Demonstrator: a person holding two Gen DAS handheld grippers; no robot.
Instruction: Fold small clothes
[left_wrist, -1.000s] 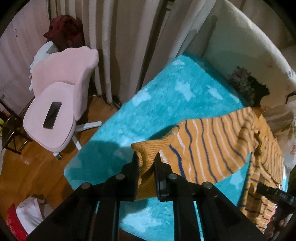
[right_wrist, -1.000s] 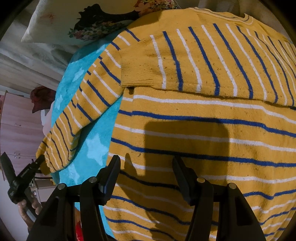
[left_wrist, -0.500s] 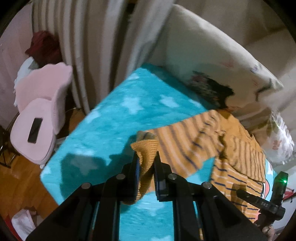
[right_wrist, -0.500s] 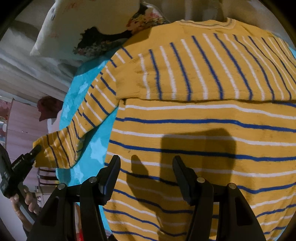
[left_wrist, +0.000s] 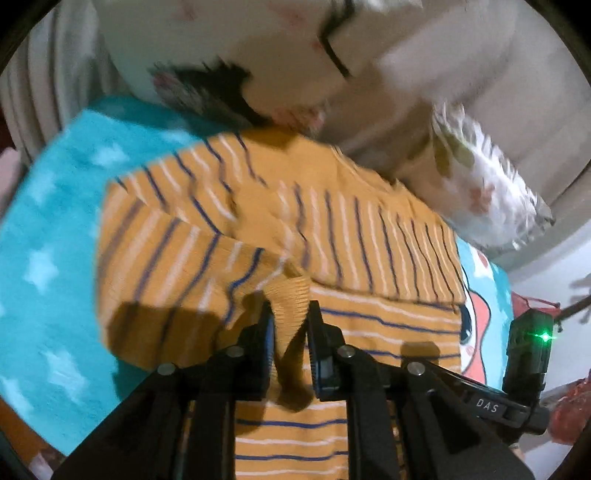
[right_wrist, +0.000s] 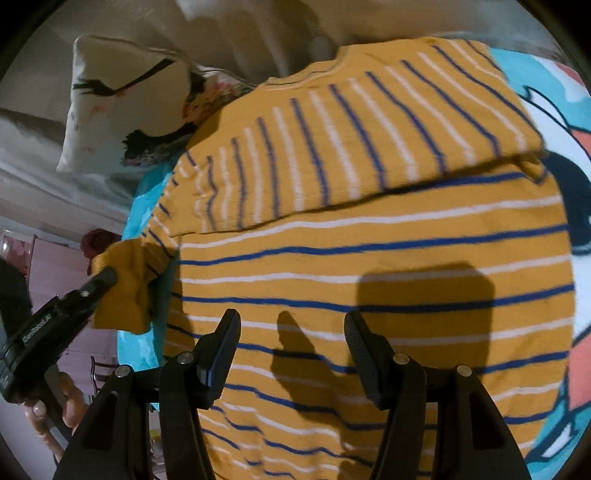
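A mustard sweater (right_wrist: 369, 229) with blue and white stripes lies on a turquoise star blanket (left_wrist: 48, 229). One sleeve is folded across its chest. My left gripper (left_wrist: 289, 317) is shut on the ribbed cuff (left_wrist: 290, 299) of the other sleeve and holds it lifted over the sweater's body (left_wrist: 388, 325). In the right wrist view the left gripper (right_wrist: 105, 275) with the cuff (right_wrist: 122, 291) hangs at the sweater's left edge. My right gripper (right_wrist: 291, 328) is open above the lower body of the sweater, nothing between its fingers.
Printed pillows (left_wrist: 258, 55) (right_wrist: 122, 103) lie against the far edge of the blanket, next to the sweater's collar. A second floral cushion (left_wrist: 487, 199) sits at the right. A person's hand (right_wrist: 55, 410) holds the left gripper. A pink cabinet (right_wrist: 59, 273) stands beyond the bed.
The left gripper has carried the cuff from out over the blanket in toward the sweater's body, folding the sleeve over. The right gripper has slid across the sweater, still open.
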